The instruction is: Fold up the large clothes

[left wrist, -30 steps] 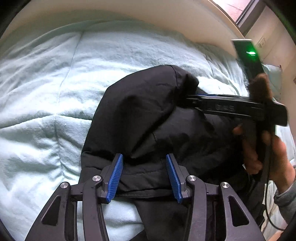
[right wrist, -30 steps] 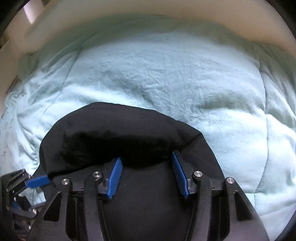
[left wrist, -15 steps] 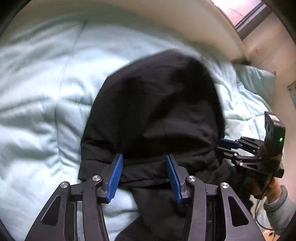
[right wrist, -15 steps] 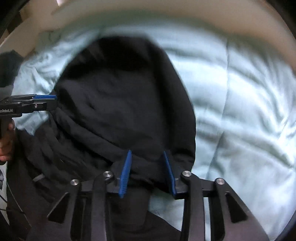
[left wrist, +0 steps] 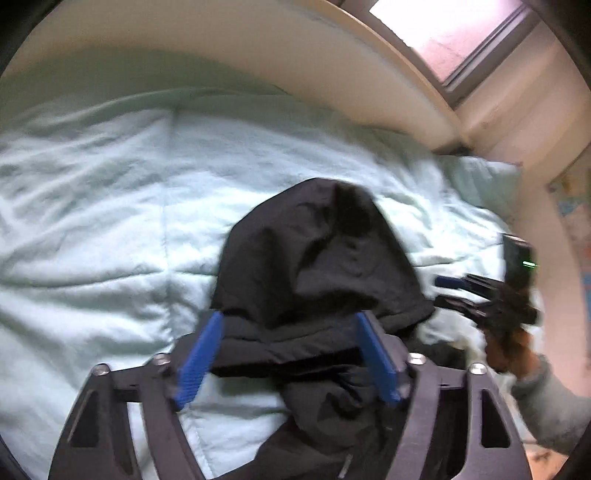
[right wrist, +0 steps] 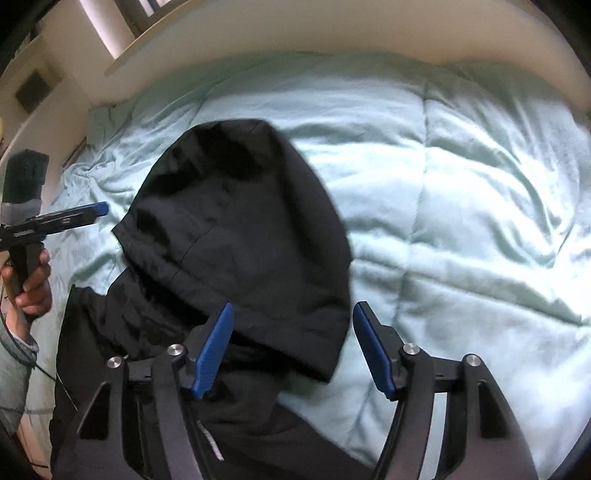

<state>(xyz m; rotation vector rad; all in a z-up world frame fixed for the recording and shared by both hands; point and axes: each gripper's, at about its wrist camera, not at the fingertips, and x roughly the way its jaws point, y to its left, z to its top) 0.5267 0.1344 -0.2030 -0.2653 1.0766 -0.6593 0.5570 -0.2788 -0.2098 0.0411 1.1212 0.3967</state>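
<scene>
A black hooded jacket [left wrist: 317,266] lies on a pale green quilt [left wrist: 110,206], hood spread flat and pointing away. My left gripper [left wrist: 291,350] is open above the jacket's collar, holding nothing. My right gripper [right wrist: 291,343] is open over the hood's lower right edge, holding nothing. The jacket also shows in the right wrist view [right wrist: 236,236]. The right gripper shows in the left wrist view [left wrist: 480,295] to the right of the hood. The left gripper shows in the right wrist view [right wrist: 66,221] to the left of the hood.
The quilt [right wrist: 461,184] covers the bed all round the jacket. A curved cream headboard [left wrist: 258,55] runs along the far side. A window [left wrist: 450,33] is at the upper right, with a pale pillow [left wrist: 480,181] below it.
Both grippers have let go of the hood and opened wider. They have pulled back and apart, and the hood now lies flat on the quilt.
</scene>
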